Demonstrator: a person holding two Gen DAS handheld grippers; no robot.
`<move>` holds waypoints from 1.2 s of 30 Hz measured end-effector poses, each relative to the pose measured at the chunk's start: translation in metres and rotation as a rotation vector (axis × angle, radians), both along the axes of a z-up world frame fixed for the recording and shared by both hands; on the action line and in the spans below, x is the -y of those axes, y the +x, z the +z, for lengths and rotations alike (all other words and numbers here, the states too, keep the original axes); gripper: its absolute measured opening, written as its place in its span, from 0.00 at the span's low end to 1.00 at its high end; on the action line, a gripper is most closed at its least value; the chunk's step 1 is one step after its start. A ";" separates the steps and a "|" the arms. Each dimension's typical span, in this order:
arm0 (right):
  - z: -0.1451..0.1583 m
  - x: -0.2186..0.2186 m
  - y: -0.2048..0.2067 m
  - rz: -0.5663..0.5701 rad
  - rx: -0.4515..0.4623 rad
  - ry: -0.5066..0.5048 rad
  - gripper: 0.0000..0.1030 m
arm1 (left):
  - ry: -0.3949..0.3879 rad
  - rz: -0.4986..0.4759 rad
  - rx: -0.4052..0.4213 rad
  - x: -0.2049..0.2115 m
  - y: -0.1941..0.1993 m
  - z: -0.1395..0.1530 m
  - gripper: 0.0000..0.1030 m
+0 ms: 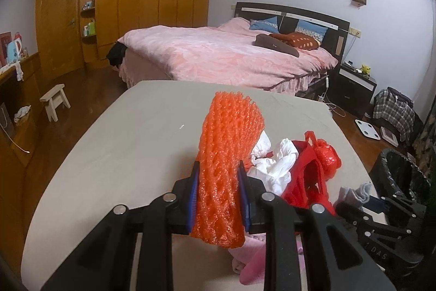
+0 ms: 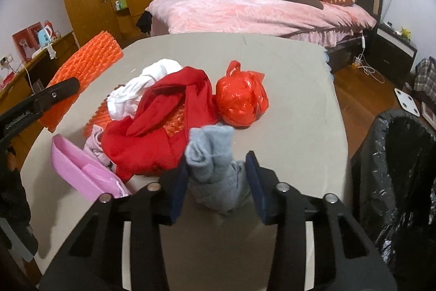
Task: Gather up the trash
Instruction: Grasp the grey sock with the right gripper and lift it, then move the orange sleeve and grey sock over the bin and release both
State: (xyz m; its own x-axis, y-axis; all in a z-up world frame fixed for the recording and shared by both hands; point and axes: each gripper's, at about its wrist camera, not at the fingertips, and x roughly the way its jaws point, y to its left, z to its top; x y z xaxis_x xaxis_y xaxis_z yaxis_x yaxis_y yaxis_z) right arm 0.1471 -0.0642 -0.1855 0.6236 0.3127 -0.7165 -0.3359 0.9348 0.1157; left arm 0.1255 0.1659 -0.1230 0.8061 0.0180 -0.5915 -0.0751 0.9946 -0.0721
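1. Bedroom with wooden wardrobes (image 1: 122, 4) along the far wall and a bed (image 1: 218, 53) under a pink cover; in front, a grey table (image 1: 122, 141) carrying a heap of clutter toward its near right corner.
2. Off the table's left edge in the right wrist view, left gripper (image 1: 218, 176) raised above the top, clamped on an orange foam net sleeve (image 1: 231, 143) that stands up between its blue pads (image 1: 194, 182). Lifted clear, not yet binned.
3. Toward the near left corner in the right wrist view, a flat pink plastic piece (image 2: 79, 168) lying beside the heap.
4. At the centre of the top, a white cloth (image 2: 147, 83) and a red garment (image 2: 163, 122) tangled together, a second bit of orange net (image 2: 95, 116) peeking out beneath. All untouched.
5. Just right of the garment, a knotted red plastic bag (image 2: 241, 100) resting on the table, untouched.
6. At the near edge, right gripper (image 2: 218, 182) set around a grey-blue sock (image 2: 215, 171); the left pad touches it, a sliver of gap shows at the right, so not yet a firm grip. Cannot tell from this whether meant as trash.
7. Past the table's right edge, on the floor, a bin with a black liner (image 2: 395, 168), mouth open; nothing visible inside from here.
8. Judged progress: early. One piece in hand, nothing seen dropped in, most of the heap waiting.
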 end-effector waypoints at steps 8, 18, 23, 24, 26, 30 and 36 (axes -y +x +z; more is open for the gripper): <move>0.025 0.011 -0.009 -0.003 0.039 0.027 0.20 | 0.000 -0.010 0.025 0.007 -0.007 0.010 0.24; 0.070 0.031 -0.022 -0.030 0.118 0.079 0.20 | -0.002 -0.052 0.054 0.023 -0.017 0.027 0.24; 0.089 0.046 -0.026 -0.058 0.152 0.097 0.20 | -0.003 -0.089 0.074 0.041 -0.017 0.040 0.24; 0.092 0.049 -0.027 -0.065 0.159 0.098 0.20 | -0.003 -0.098 0.080 0.044 -0.018 0.043 0.23; 0.098 0.056 -0.029 -0.078 0.174 0.100 0.20 | -0.005 -0.113 0.087 0.051 -0.017 0.047 0.23; 0.109 0.073 -0.033 -0.115 0.197 0.100 0.20 | -0.011 -0.152 0.104 0.069 -0.017 0.055 0.23; 0.117 0.105 -0.043 -0.178 0.216 0.090 0.20 | -0.021 -0.236 0.117 0.104 -0.014 0.062 0.23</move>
State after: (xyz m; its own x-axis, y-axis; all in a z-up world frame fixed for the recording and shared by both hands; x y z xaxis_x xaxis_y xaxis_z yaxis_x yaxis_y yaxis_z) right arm 0.1040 -0.1692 -0.0688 0.8092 0.2411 -0.5357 -0.1933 0.9704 0.1448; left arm 0.1114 0.0618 -0.0607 0.8496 -0.1895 -0.4923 0.1684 0.9818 -0.0873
